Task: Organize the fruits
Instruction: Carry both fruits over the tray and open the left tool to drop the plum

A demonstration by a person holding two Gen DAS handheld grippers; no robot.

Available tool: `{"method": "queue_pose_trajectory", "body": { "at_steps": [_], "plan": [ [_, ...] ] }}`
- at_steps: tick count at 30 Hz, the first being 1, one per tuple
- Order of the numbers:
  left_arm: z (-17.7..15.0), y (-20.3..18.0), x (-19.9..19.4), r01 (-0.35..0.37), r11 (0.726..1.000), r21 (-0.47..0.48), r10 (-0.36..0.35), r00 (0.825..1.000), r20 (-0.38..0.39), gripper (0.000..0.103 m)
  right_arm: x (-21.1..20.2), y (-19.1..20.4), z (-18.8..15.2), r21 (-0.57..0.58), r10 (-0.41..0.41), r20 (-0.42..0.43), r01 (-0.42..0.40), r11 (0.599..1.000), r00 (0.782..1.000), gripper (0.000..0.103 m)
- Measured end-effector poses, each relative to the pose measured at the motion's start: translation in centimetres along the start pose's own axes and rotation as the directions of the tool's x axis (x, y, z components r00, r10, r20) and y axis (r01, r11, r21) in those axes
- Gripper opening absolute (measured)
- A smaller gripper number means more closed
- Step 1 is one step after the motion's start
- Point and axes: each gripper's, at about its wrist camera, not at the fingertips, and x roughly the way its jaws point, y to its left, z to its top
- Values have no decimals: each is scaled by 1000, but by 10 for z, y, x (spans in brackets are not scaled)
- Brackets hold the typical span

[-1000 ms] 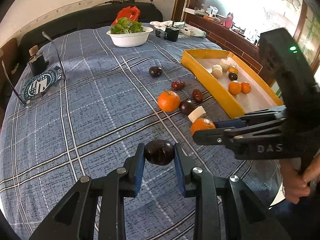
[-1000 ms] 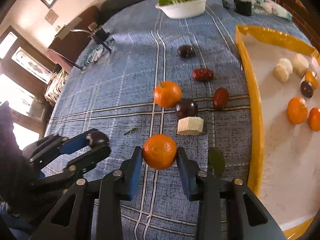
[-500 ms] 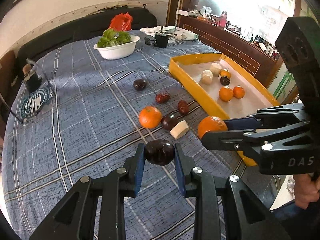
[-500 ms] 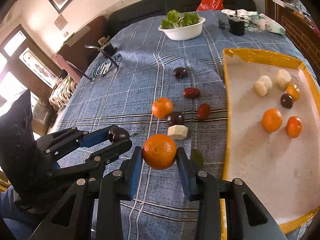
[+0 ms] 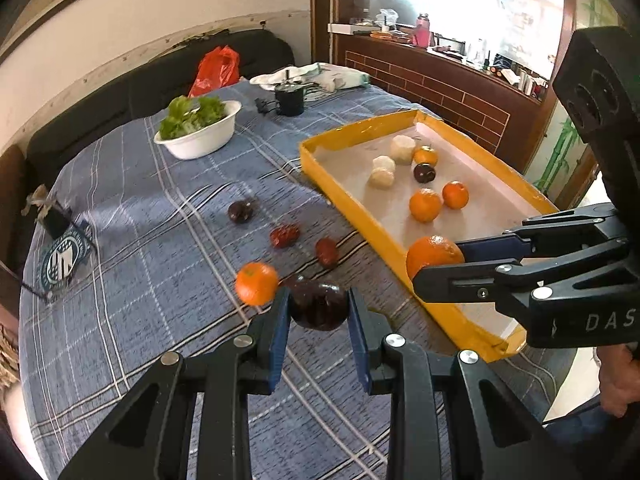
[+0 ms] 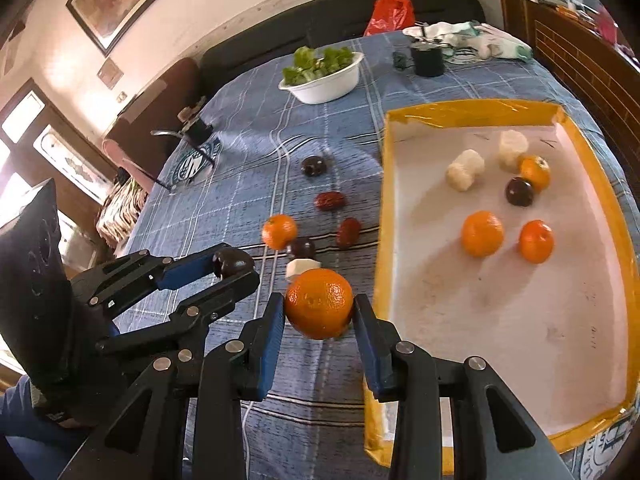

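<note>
Tongs [image 5: 319, 312] around plum [image 5: 319, 307], orange [image 6: 319, 303].

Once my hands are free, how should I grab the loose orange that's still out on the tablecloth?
Take the loose orange across its widest middle, coming down from above. It is round; a dark plum sits close on its tray side, so set the fingers clear of that.

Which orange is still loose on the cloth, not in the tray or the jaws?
The small orange beside the dark plum, left of the yellow tray. Three others lie inside the tray; the right gripper holds the fifth.
</note>
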Motion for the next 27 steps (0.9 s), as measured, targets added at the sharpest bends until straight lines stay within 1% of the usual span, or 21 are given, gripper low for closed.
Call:
{"method": "queue_pose_trajectory", "body": {
  "at_steps": [11, 16, 19, 24, 27],
  "plan": [
    [19, -27, 12, 18, 998, 56, -18, 1000, -4, 27, -16, -34, -1, 65, -17, 25, 16, 998, 1000, 38],
    [26, -35, 17, 33, 997, 67, -32, 999, -5, 27, -22, -51, -3, 104, -33, 36, 29, 994, 999, 38],
    [29, -41, 20, 51, 996, 69, -50, 999, -10, 27, -25, -62, -5, 133, -46, 37, 41, 990, 998, 38],
    [36, -55, 28, 115, 991, 63, -113, 993, -30, 27, -28, -84, -10, 194, -75, 26, 69, 979, 997, 38],
    [38, -69, 34, 140, 987, 81, -138, 990, -39, 27, -31, -95, -13, 221, -97, 21, 90, 971, 995, 38]
  ]
}}
